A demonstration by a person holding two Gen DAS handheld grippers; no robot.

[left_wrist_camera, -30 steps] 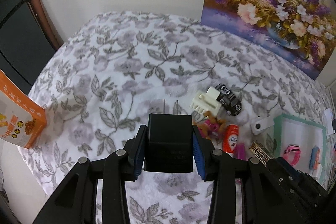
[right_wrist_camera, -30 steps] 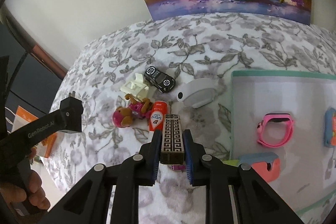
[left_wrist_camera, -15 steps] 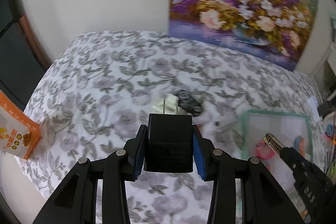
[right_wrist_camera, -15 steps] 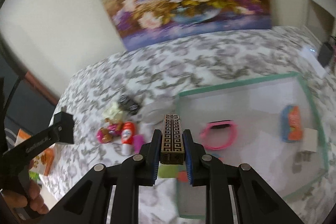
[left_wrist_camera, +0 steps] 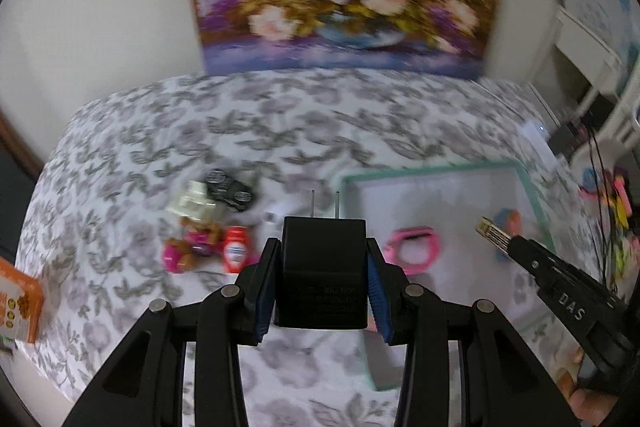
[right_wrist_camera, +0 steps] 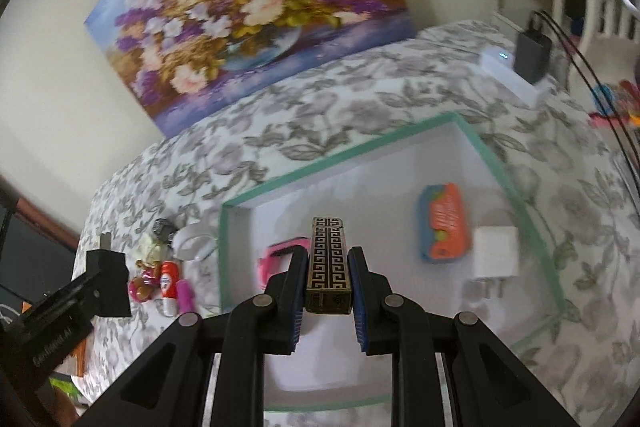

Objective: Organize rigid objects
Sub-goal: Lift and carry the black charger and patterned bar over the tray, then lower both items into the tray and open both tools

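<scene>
Charger [left_wrist_camera: 323, 269], a black plug block, sits clamped by its flat sides in the left claw [left_wrist_camera: 320, 271], prongs pointing ahead toward the tray [left_wrist_camera: 532, 195]; stiff, light, likely slippery. Right view: the right claw [right_wrist_camera: 328, 277] grips a patterned box [right_wrist_camera: 329, 263] above the tray, long axis pointing forward.

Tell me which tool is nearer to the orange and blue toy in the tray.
Right. The right tool, holding the patterned box, is over the tray near the orange and blue toy; the left tool hangs at the tray's far edge.
</scene>
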